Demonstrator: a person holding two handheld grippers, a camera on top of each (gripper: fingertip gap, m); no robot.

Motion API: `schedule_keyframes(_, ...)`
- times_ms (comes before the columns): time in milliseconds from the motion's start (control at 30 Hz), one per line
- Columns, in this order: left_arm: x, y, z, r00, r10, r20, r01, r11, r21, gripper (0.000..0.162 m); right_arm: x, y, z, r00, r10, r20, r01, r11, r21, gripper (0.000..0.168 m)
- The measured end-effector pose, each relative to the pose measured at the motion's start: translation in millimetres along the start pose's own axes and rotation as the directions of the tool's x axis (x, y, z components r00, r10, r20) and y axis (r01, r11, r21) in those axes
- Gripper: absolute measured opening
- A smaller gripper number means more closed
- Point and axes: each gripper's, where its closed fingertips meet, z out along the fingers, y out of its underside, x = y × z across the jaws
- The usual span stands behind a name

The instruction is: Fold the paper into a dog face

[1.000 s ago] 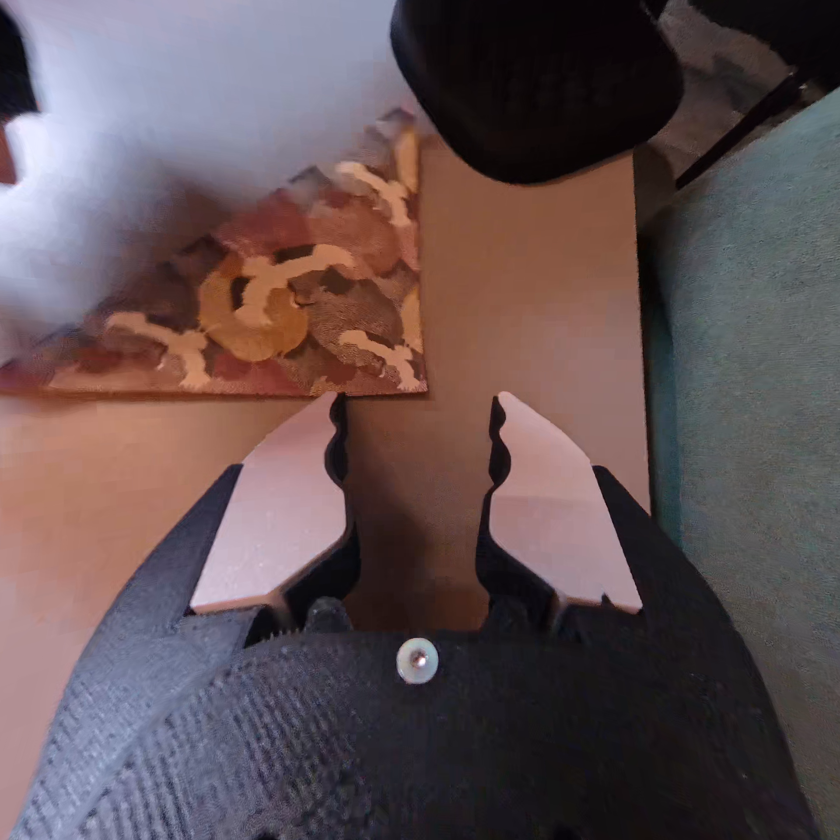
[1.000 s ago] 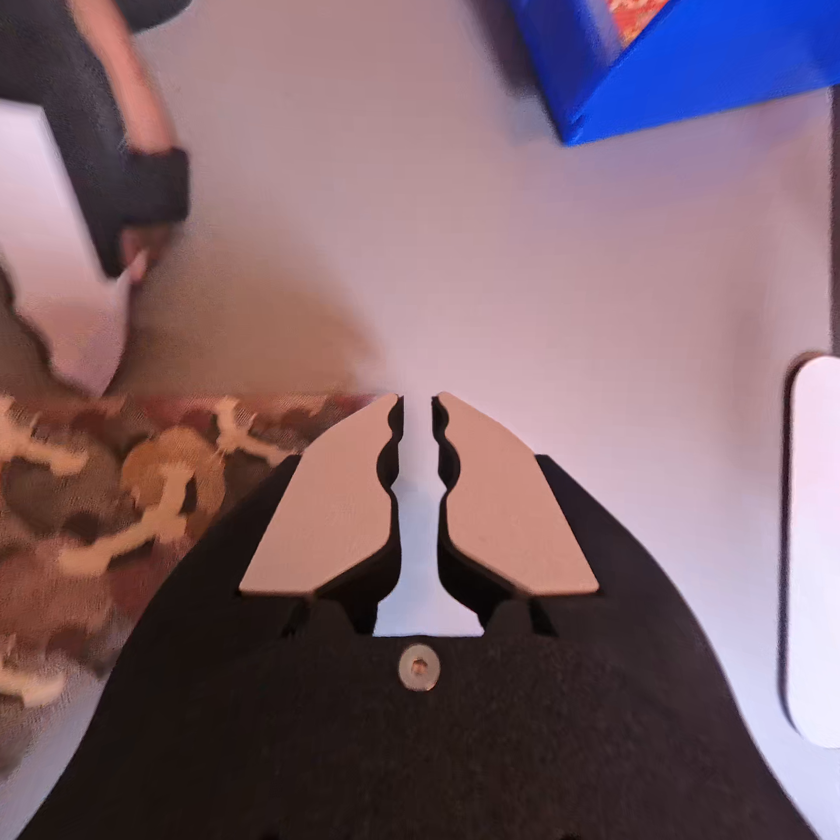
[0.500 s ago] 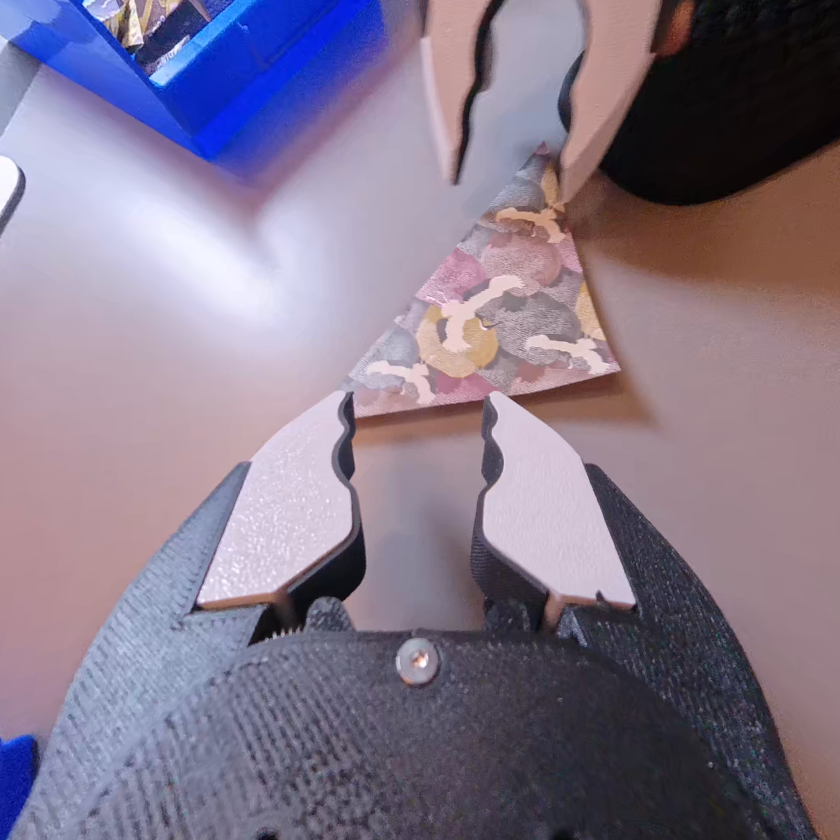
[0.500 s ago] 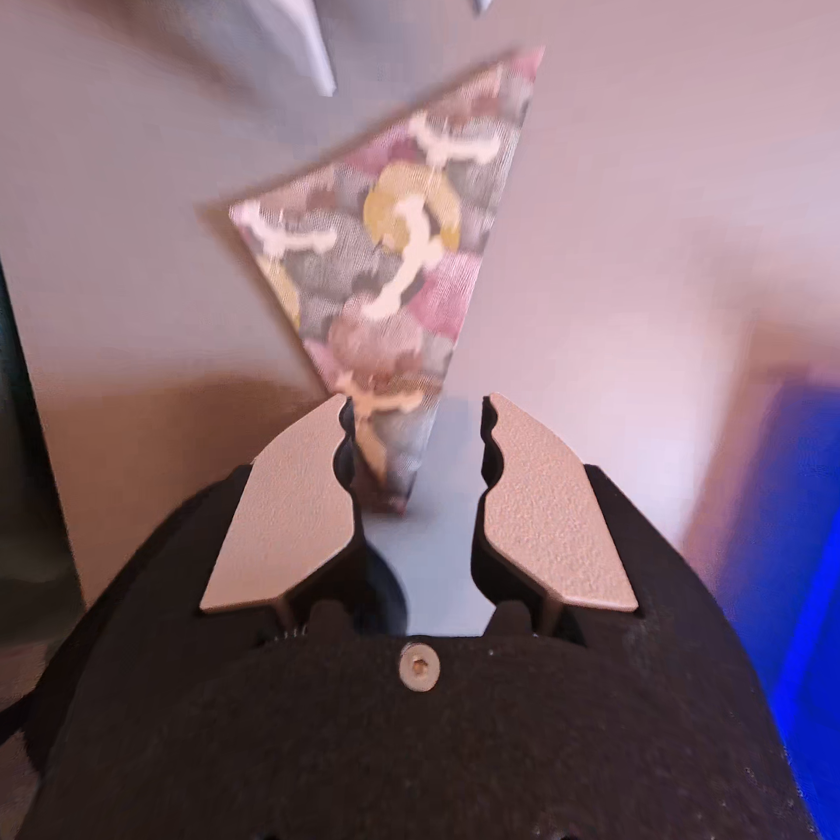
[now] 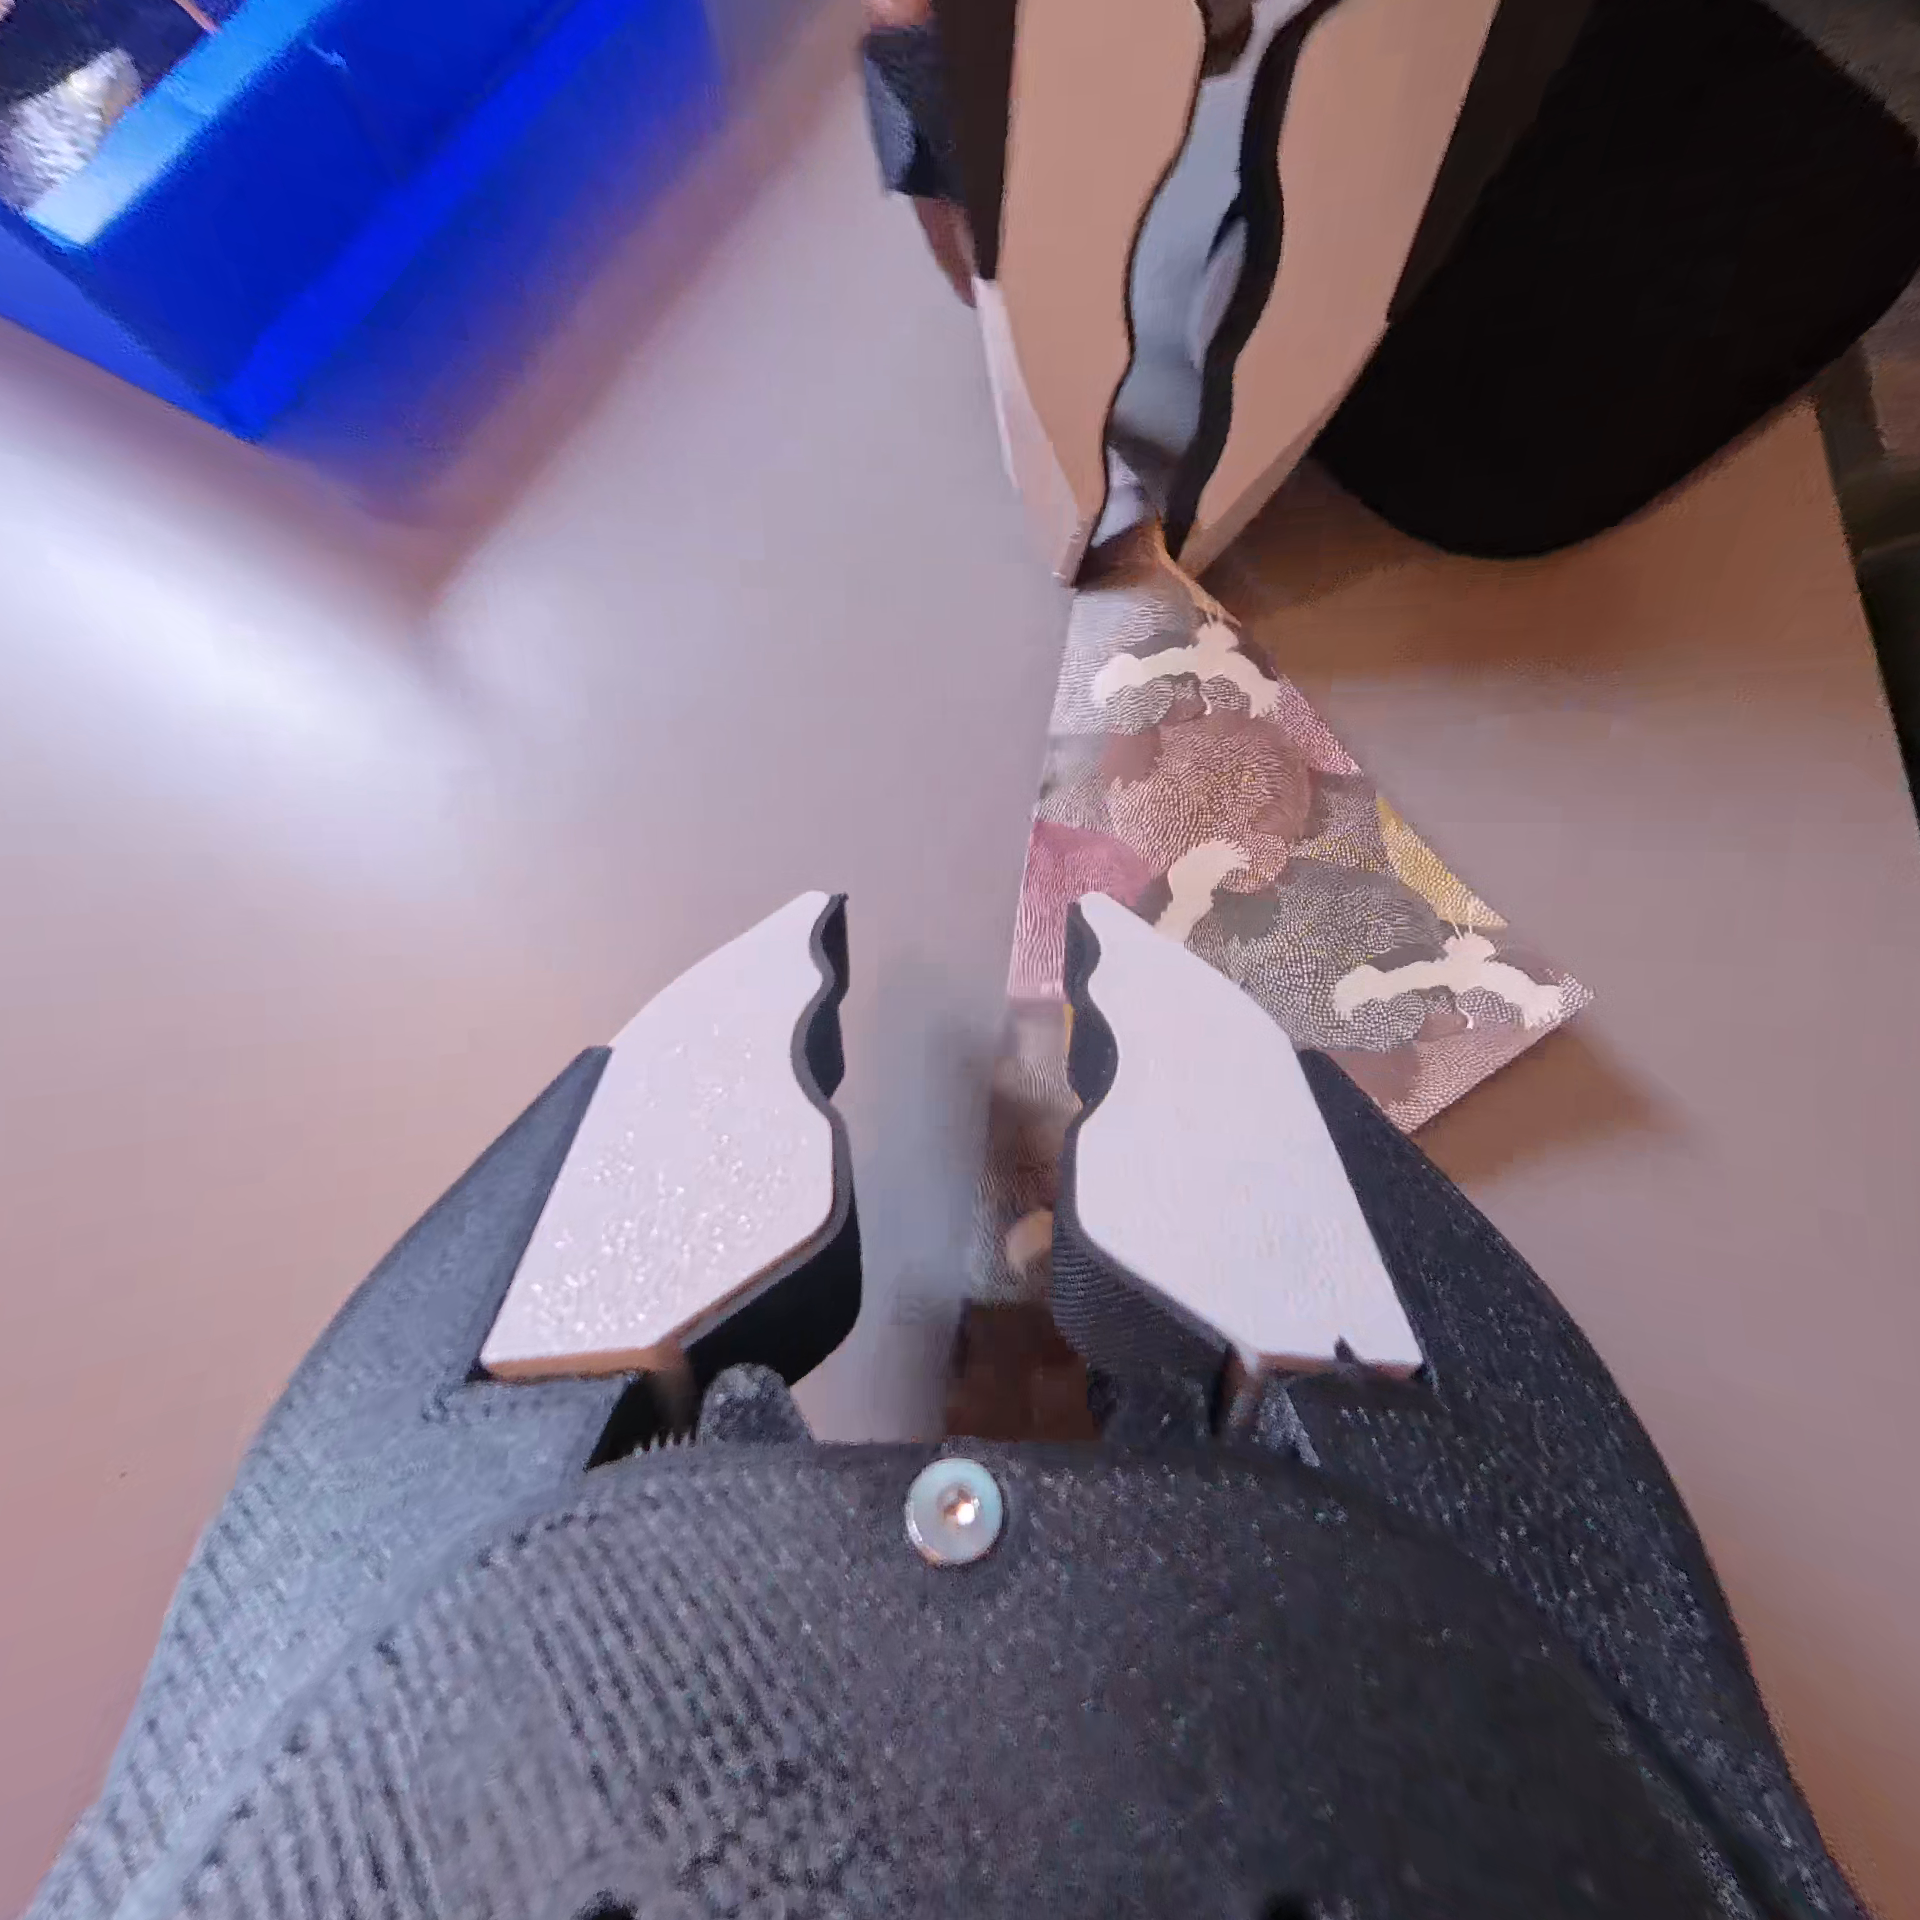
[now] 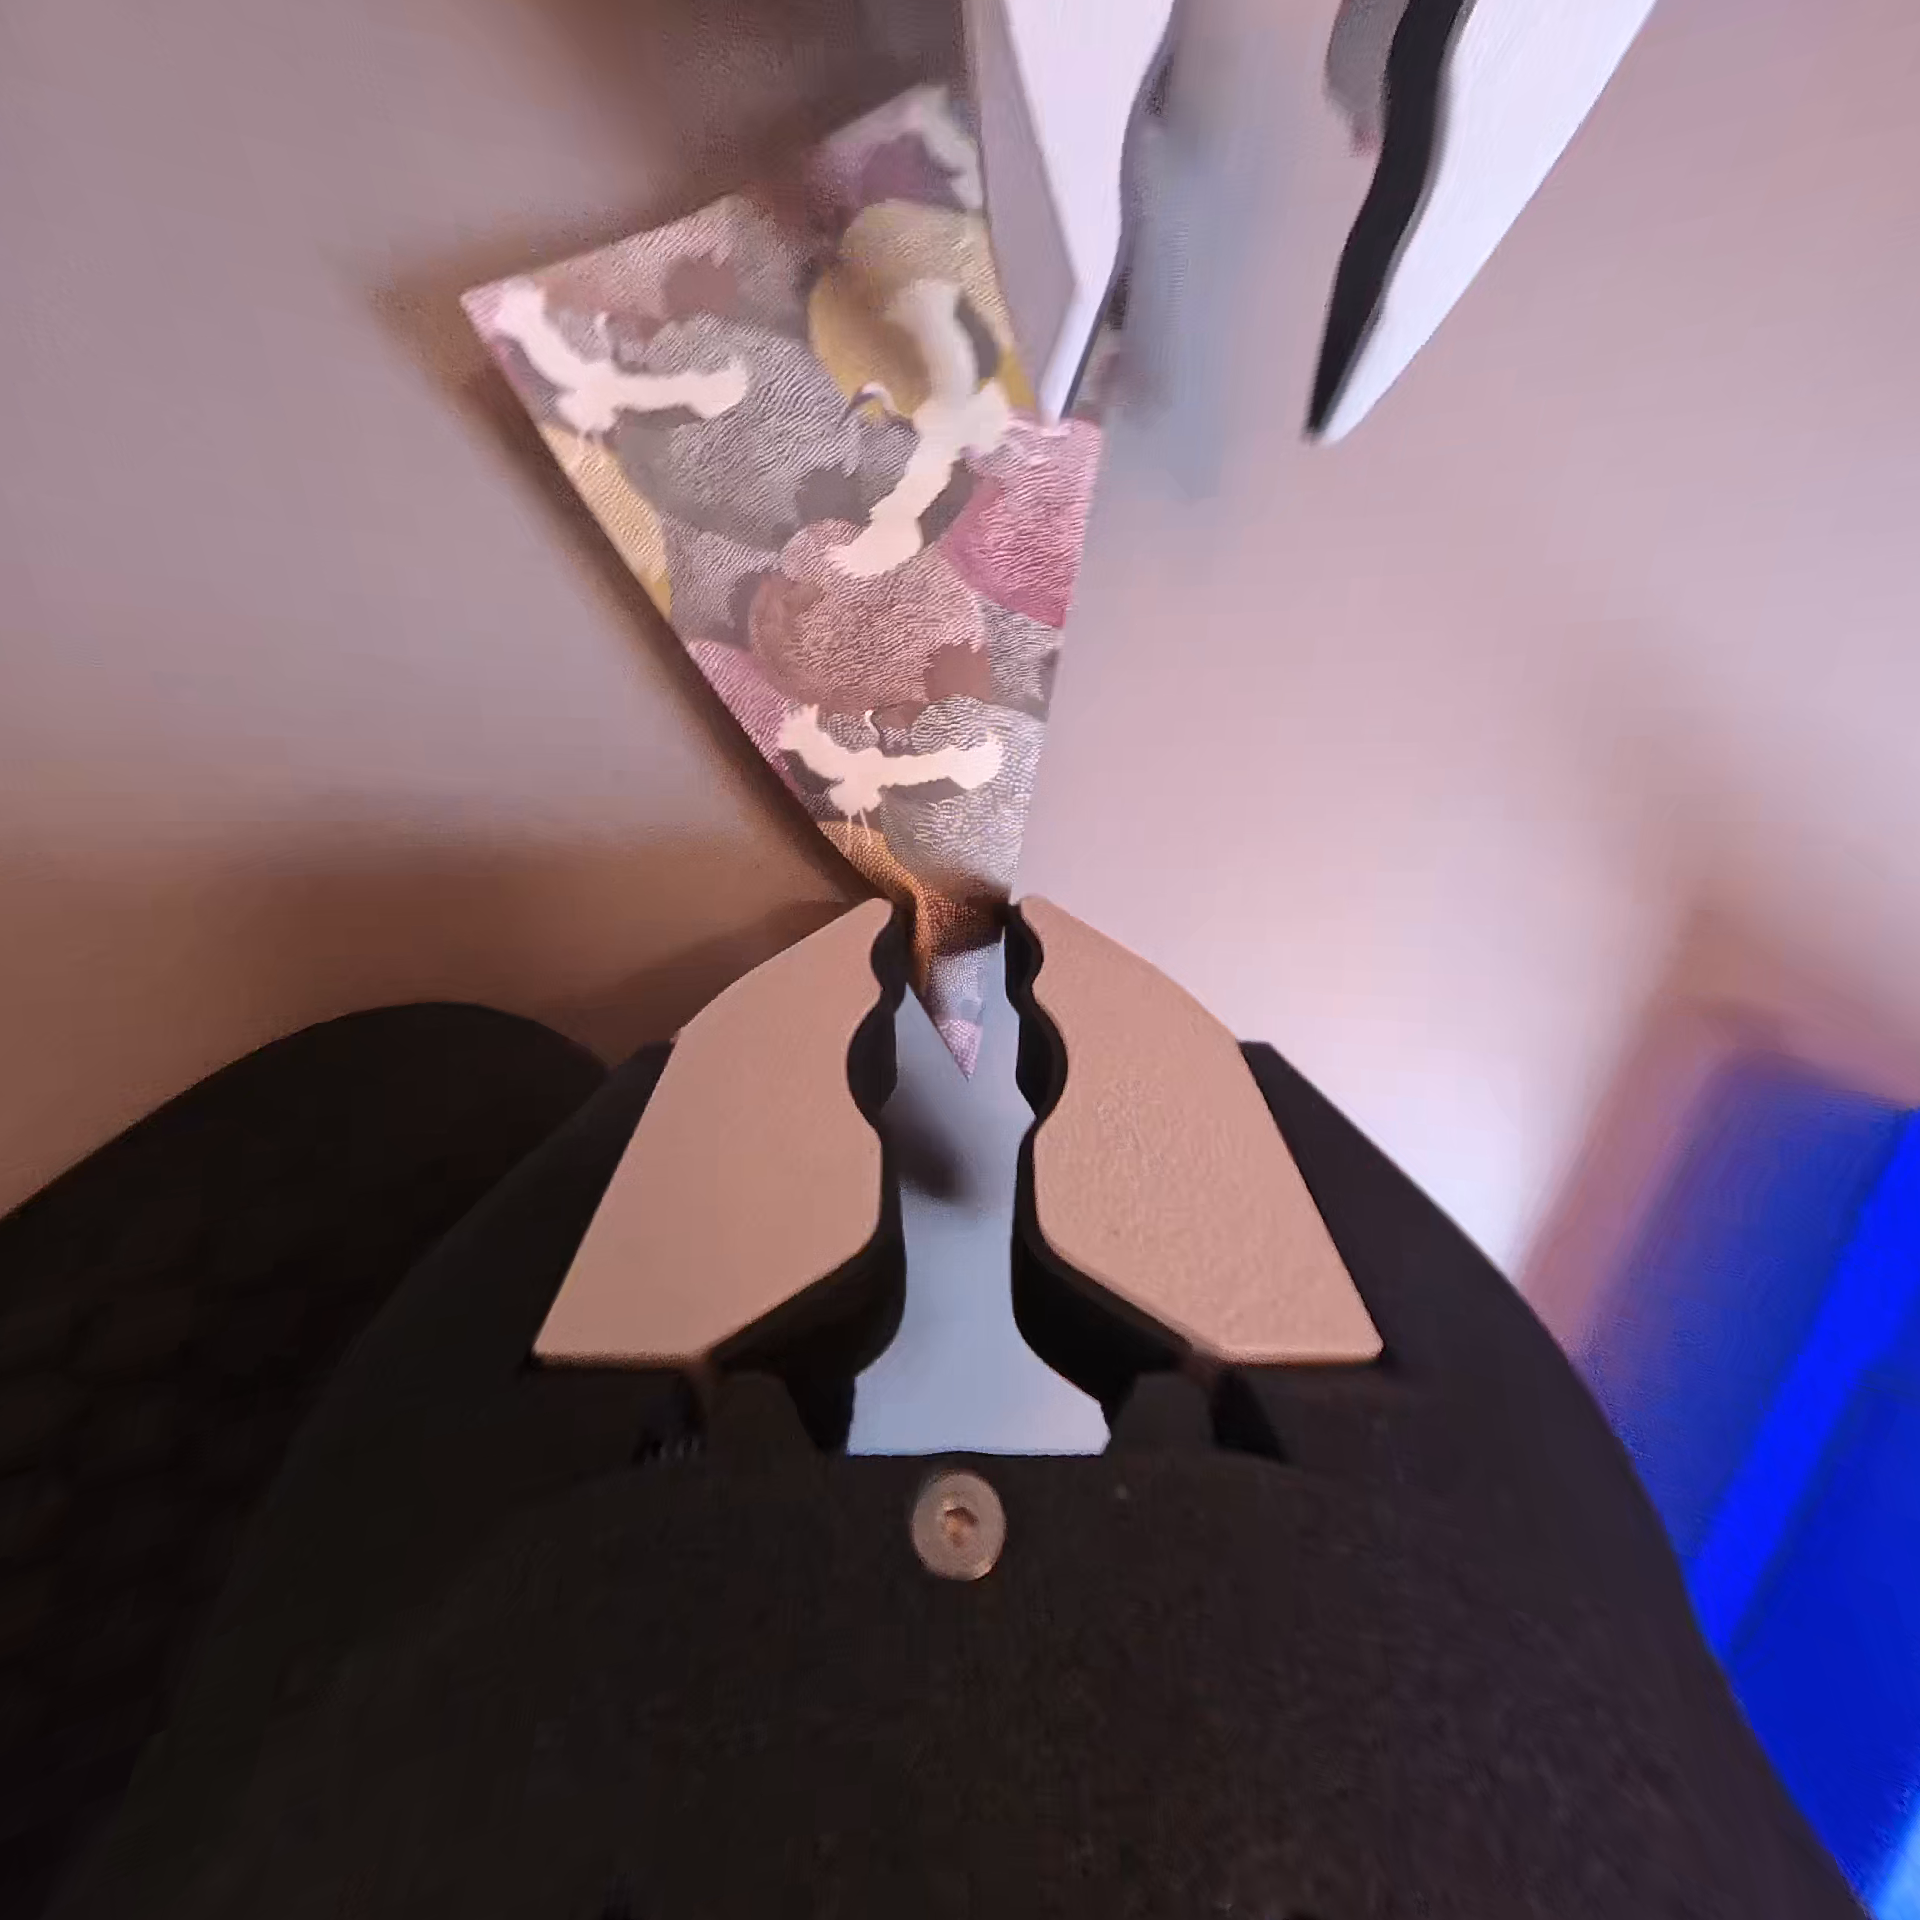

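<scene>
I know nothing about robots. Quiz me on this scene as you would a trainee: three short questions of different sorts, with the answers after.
1. True or false: the left gripper is shut tight.
2. What colour is the box at the far side of the table? A red, B blue, C green.
3. Fill in the missing word: the right gripper has its two fingers on either side of one ___ of the patterned paper.

Key: 1 false, there is a wide gap between its fingers. 2 B. 3 corner.
</scene>
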Motion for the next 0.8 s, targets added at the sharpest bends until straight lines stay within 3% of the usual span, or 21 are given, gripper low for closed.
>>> schedule_keyframes(133,4,11,7,1.000,-0.004,-0.030,0.002,0.998,-0.065,0.032,27,-15,5,0.991,-0.123,-0.045,0.122,0.992,-0.032,0.018)
schedule_keyframes(300,-3,22,8,1.000,-0.016,0.022,0.018,0.996,-0.082,0.026,40,-24,8,0.988,-0.149,-0.050,0.148,0.989,-0.020,0.018)
schedule_keyframes(467,-5,22,8,0.999,0.017,0.048,-0.014,0.998,-0.065,0.022,40,-21,10,0.992,-0.115,-0.046,0.115,0.993,-0.005,0.022)
schedule_keyframes(700,-6,22,7,0.995,0.065,0.076,-0.062,0.997,-0.040,0.000,37,-13,10,1.000,-0.004,-0.007,0.004,0.999,0.036,0.033)
schedule_keyframes(800,-4,24,6,0.993,0.079,0.085,-0.076,0.996,-0.039,0.000,36,-9,10,0.998,0.060,0.031,-0.062,0.996,0.060,0.035)
